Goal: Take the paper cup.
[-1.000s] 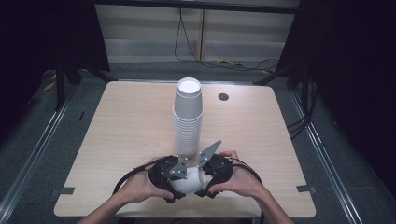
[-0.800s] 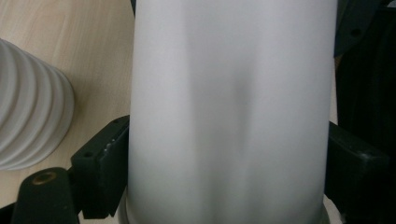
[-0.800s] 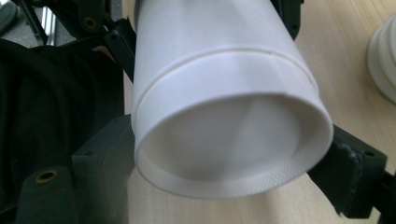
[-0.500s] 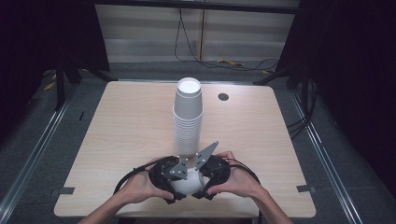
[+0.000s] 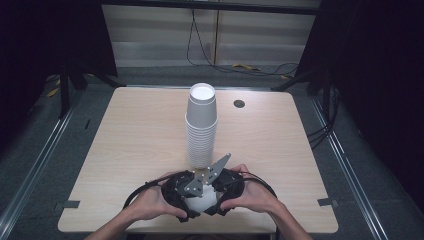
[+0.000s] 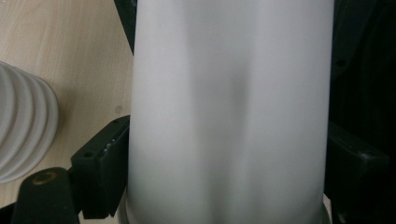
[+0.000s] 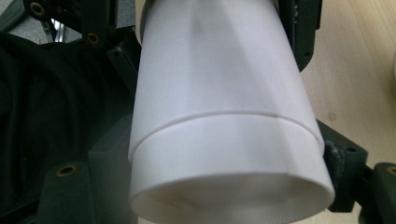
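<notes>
1. You have white paper cups [image 7: 224, 116] between your two grippers, low over the near edge of the table [image 5: 125, 130], just in front of the stack [image 5: 201, 127] and apart from it.
2. The right gripper view shows two cups nested: an outer one with its open mouth toward the camera and a second one sticking out of its far end, a step marking where they meet. A seam runs along the wall.
3. The left gripper view shows the cup [image 6: 229, 112] wall plain and smooth, with a faint dent down its middle.
4. Your left gripper [image 6: 219, 154] has a black jaw on each side of the cup and pressed against its wall; the jaws are closed on it.
5. Your right gripper [image 7: 224, 172] has its pads against both sides of the outer cup near the mouth, closed on it as well.
6. The high view shows what the gripper views do not: both hands meeting at the near edge, the left gripper [image 5: 181, 196] and right gripper [image 5: 225, 192] facing each other, and the grey plate [image 5: 210, 172] lying above the cup [image 5: 200, 202].
7. That view also shows the full stack standing upside down at the table's middle and a dark hole [image 5: 239, 104] near the far edge.
8. The left gripper view catches the ribbed rims at the foot of the stack [image 6: 23, 135].
9. Compared with a second ago, nothing has shifted: hands, cups and stack sit as they did.
</notes>
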Motion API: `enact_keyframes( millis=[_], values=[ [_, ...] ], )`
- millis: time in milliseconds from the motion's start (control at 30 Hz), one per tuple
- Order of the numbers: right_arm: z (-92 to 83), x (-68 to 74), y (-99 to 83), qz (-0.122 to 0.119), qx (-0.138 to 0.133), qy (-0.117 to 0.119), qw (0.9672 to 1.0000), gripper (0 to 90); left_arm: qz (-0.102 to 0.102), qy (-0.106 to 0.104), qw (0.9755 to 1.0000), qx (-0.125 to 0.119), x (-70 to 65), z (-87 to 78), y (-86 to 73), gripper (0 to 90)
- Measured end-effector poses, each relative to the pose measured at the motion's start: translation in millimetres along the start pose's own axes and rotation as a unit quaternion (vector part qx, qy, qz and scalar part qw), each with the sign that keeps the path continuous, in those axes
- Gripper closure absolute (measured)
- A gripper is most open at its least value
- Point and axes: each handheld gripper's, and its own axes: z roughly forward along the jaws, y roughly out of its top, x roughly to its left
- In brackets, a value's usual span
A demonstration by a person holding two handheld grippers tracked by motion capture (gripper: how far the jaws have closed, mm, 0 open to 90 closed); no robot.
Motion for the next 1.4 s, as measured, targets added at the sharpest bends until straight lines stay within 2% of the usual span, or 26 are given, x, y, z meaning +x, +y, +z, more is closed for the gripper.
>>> enact_keyframes(
  millis=[233, 367, 400, 500, 633, 733, 800, 867, 967, 1067, 1100, 1200, 1300, 1333, 1400],
  values=[
    [-1.9, 1.5, -0.5, -0.005, -0.009, -0.007, 0.9999, 23.2, 0.011, 0.002, 0.9998, -0.016, 1.1, -3.8, -2.4, 13.5],
    [-2.3, 1.5, -0.9, -0.009, -0.006, -0.009, 0.9999, 23.3, 0.011, -0.001, 0.9996, -0.027, 2.3, -5.5, -4.6, 12.9],
    [-2.1, 1.7, -1.0, -0.008, -0.006, -0.009, 0.9999, 23.3, 0.006, -0.003, 0.9994, -0.035, 2.5, -6.1, -5.1, 12.9],
    [-1.9, 1.5, -1.1, -0.006, -0.004, -0.009, 0.9999, 23.4, 0.004, -0.003, 0.9986, -0.053, 4.3, -8.5, -6.9, 13.2],
    [-5.1, -0.8, -1.9, -0.009, -0.020, -0.007, 0.9997, 23.5, 0.000, -0.006, 0.9970, -0.078, 7.4, -13.6, -10.1, 13.0],
    [-6.8, -0.8, -2.0, -0.009, -0.023, -0.009, 0.9997, 23.5, 0.005, -0.004, 0.9965, -0.084, 8.3, -17.0, -10.2, 12.9],
    [-7.3, -0.7, -2.0, -0.009, -0.025, -0.009, 0.9996, 23.5, -0.002, -0.004, 0.9951, -0.099, 7.4, -18.1, -10.7, 13.7],
    [-8.3, -0.8, -2.4, -0.008, -0.030, -0.010, 0.9995, 23.5, 0.000, -0.001, 0.9942, -0.108, 8.4, -20.6, -11.1, 13.8],
    [-10.4, -1.6, -2.9, -0.011, -0.033, -0.010, 0.9993, 23.5, -0.012, -0.006, 0.9913, -0.131, 10.4, -26.0, -12.5, 14.4],
    [-12.1, -2.3, -3.4, -0.011, -0.038, -0.014, 0.9991, 23.5, -0.026, -0.010, 0.9870, -0.159, 13.0, -33.4, -13.9, 15.7],
    [-12.3, -2.3, -4.0, -0.008, -0.042, -0.014, 0.9990, 23.5, -0.032, -0.010, 0.9840, -0.175, 13.8, -36.3, -14.3, 16.1],
    [-12.7, -2.4, -5.1, -0.005, -0.045, -0.012, 0.9989, 23.5, -0.038, -0.013, 0.9803, -0.194, 16.0, -41.9, -15.7, 16.1],
    [-12.4, -2.3, -5.1, -0.004, -0.045, -0.012, 0.9989, 23.4, -0.048, -0.009, 0.9755, -0.214, 17.2, -46.8, -17.9, 15.9],
    [-12.3, -2.9, -5.4, -0.006, -0.046, -0.014, 0.9988, 23.4, -0.053, -0.008, 0.9728, -0.225, 17.6, -48.3, -18.6, 15.9],
    [-13.2, -5.1, -7.8, 0.001, -0.051, -0.014, 0.9986, 23.3, -0.059, -0.002, 0.9689, -0.240, 18.7, -51.6, -20.4, 15.7]
  ],
)
